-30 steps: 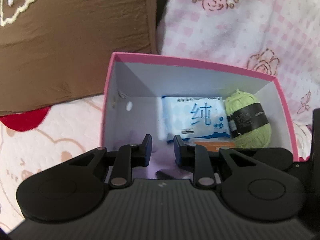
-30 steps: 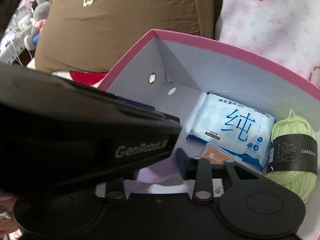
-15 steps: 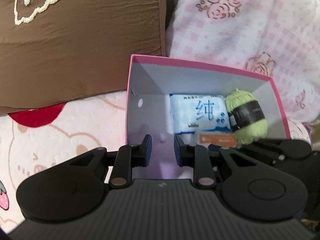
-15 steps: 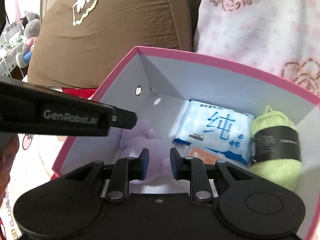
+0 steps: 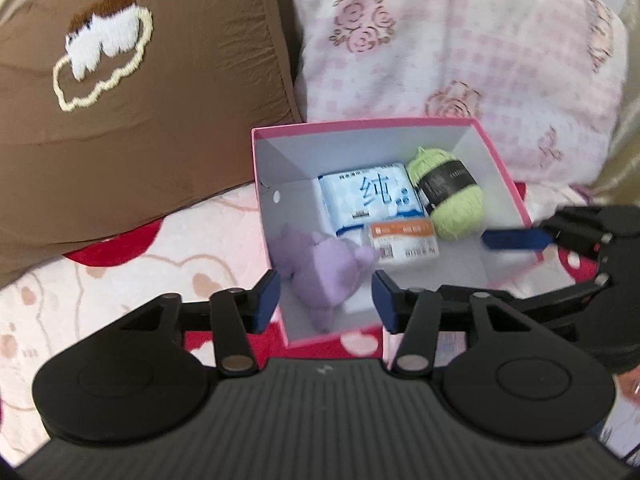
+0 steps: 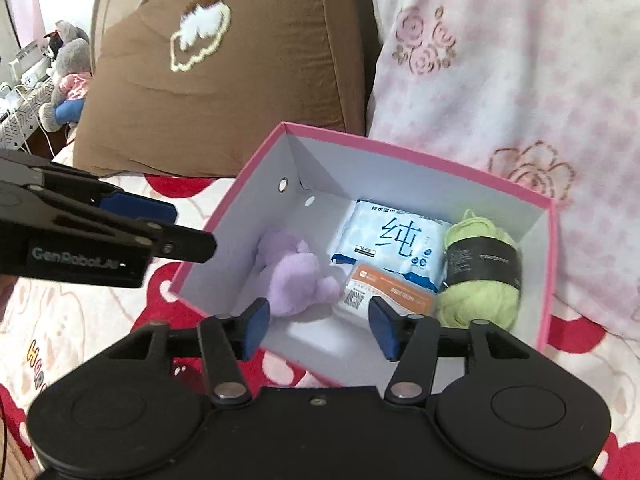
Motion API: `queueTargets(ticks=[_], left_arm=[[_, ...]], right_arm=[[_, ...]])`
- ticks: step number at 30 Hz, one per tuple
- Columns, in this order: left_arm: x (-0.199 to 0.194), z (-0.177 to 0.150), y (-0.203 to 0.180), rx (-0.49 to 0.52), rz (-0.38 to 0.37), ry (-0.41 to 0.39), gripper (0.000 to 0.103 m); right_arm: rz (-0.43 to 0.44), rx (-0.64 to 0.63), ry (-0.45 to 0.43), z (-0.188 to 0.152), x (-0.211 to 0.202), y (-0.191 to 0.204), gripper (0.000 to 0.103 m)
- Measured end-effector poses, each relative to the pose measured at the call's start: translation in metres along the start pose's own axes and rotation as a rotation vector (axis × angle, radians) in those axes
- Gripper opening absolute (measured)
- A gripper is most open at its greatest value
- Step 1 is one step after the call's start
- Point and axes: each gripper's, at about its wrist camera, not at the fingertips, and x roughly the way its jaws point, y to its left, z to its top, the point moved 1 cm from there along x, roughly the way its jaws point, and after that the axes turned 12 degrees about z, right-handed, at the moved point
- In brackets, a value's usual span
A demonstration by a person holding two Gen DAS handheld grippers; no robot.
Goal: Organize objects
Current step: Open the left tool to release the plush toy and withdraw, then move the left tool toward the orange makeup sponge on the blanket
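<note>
A pink box (image 5: 360,124) (image 6: 400,148) with white walls lies open on the bed. Inside are a purple plush toy (image 5: 324,268) (image 6: 292,276), a blue wipes pack (image 5: 368,196) (image 6: 396,240), a green yarn ball (image 5: 452,200) (image 6: 480,276) and a small orange-and-white pack (image 5: 404,240) (image 6: 392,292). My left gripper (image 5: 326,300) hovers above the box's near edge, jaws opening, nothing pressed between the pads. My right gripper (image 6: 320,328) hangs above the near side too, jaws opening and empty. Each gripper also shows side-on in the other's view: right gripper (image 5: 516,238), left gripper (image 6: 160,224).
A brown cushion (image 5: 140,100) (image 6: 220,80) leans behind the box on the left. A pink floral blanket (image 5: 460,48) is piled behind on the right. The bedspread (image 5: 120,272) has bear and red heart prints. A grey stuffed toy (image 6: 68,64) sits far left.
Both grippers have risen and drawn back from inside the box. Their jaws, shut before, now stand apart. The purple plush toy lies free in the box.
</note>
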Motion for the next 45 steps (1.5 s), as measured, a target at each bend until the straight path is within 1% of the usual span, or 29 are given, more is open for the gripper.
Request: queueTargets(ticks=[1, 2, 3, 4, 7, 11, 17, 19, 23, 26, 29, 32, 34, 37, 41, 45], left_arm=[[-0.006, -0.004, 0.001, 0.016, 0.000, 0.000, 0.057], [-0.012, -0.010, 0.002, 0.030, -0.001, 0.004, 0.058], [-0.019, -0.016, 0.003, 0.047, -0.002, 0.014, 0.060], [-0.026, -0.024, 0.004, 0.069, -0.007, 0.026, 0.060], [-0.044, -0.042, 0.008, 0.115, -0.043, 0.057, 0.060], [-0.065, -0.058, 0.014, 0.132, -0.088, 0.086, 0.060], [-0.088, -0.071, 0.015, 0.177, -0.094, 0.105, 0.060], [-0.095, -0.076, 0.013, 0.196, -0.099, 0.117, 0.060], [-0.111, -0.089, 0.003, 0.245, -0.121, 0.117, 0.060], [-0.118, -0.101, -0.004, 0.272, -0.135, 0.127, 0.061], [-0.121, -0.114, -0.010, 0.285, -0.145, 0.143, 0.061], [-0.121, -0.128, -0.014, 0.299, -0.167, 0.188, 0.061], [-0.120, -0.138, -0.017, 0.311, -0.177, 0.217, 0.061], [-0.119, -0.151, -0.022, 0.336, -0.174, 0.248, 0.061], [-0.116, -0.167, -0.028, 0.359, -0.181, 0.278, 0.061], [-0.107, -0.185, -0.034, 0.364, -0.209, 0.309, 0.061]], right_arm=[[0.005, -0.010, -0.015, -0.004, -0.008, 0.004, 0.072], [0.010, -0.019, -0.028, -0.008, -0.016, 0.009, 0.078], [0.015, -0.028, -0.041, -0.011, -0.023, 0.012, 0.081], [0.019, -0.037, -0.049, -0.015, -0.029, 0.016, 0.082], [0.034, -0.062, -0.026, -0.021, -0.042, 0.028, 0.083], [0.064, -0.079, -0.005, -0.034, -0.058, 0.040, 0.083], [0.157, -0.065, 0.052, -0.060, -0.084, 0.053, 0.083], [0.184, -0.063, 0.065, -0.071, -0.093, 0.058, 0.083], [0.240, -0.045, 0.091, -0.093, -0.106, 0.070, 0.083], [0.282, -0.031, 0.125, -0.114, -0.106, 0.082, 0.083], [0.303, -0.052, 0.164, -0.133, -0.100, 0.095, 0.082], [0.326, -0.067, 0.224, -0.151, -0.092, 0.106, 0.082], [0.344, -0.079, 0.249, -0.158, -0.090, 0.113, 0.082], [0.369, -0.082, 0.276, -0.164, -0.090, 0.119, 0.082], [0.397, -0.061, 0.312, -0.173, -0.086, 0.123, 0.082], [0.455, 0.011, 0.363, -0.190, -0.066, 0.123, 0.081]])
